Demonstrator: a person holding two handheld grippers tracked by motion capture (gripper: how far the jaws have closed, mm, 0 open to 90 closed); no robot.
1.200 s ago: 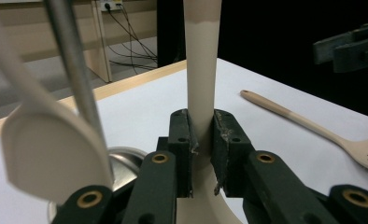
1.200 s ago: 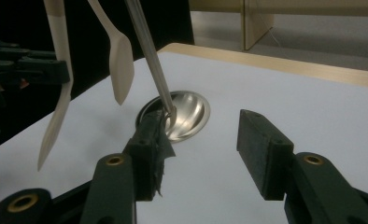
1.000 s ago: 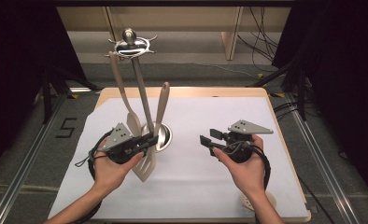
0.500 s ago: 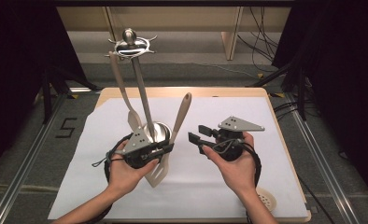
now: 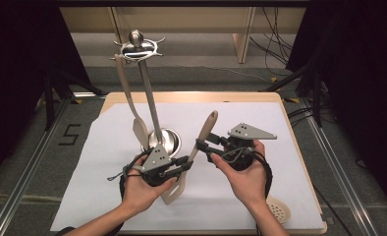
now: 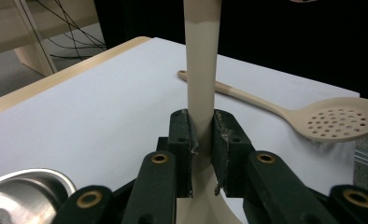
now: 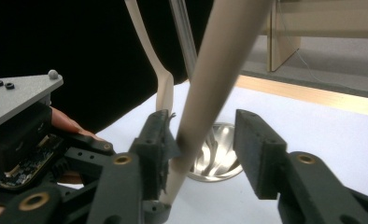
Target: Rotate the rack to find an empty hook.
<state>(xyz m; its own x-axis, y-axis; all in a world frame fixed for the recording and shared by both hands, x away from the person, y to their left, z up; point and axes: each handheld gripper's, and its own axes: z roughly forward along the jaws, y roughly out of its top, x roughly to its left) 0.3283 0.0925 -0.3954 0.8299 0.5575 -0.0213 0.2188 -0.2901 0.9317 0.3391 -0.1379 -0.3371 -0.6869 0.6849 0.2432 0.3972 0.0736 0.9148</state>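
Near the middle of the white-papered table, a little toward my edge of it, I have the beige plastic spatula with the long flat handle (image 5: 201, 142) tilted, its blade low by my left hand and its handle end rising up and to the right. My left gripper (image 5: 181, 164) is clamped on it: in the left gripper view the two black pads press both sides of the narrow neck (image 6: 201, 116) just above where the blade widens, so the jaws stand only as far apart as the neck is wide. My right gripper (image 5: 201, 146) reaches in from the right at the handle's middle. In the right gripper view the handle (image 7: 219, 79) crosses slantwise between the jaws; it lies against the left-hand pad, while the other pad stands clear of it with a gap (the jaws have just been closing, but they do not grip it on both sides).

Just behind my left hand stands the polished steel utensil stand (image 5: 147, 93), its round base (image 5: 168, 140) on the paper and its thin post leaning up to a ringed top beyond the table's far edge. A second beige spatula (image 5: 131, 105) hangs from that ring beside the post.

At the near right corner of the table (image 5: 299, 147) lies a beige slotted spoon (image 5: 279, 210) with a round perforated bowl, partly hidden behind my right forearm, well apart from the spatula; the left gripper view shows it flat on the paper (image 6: 322, 116).
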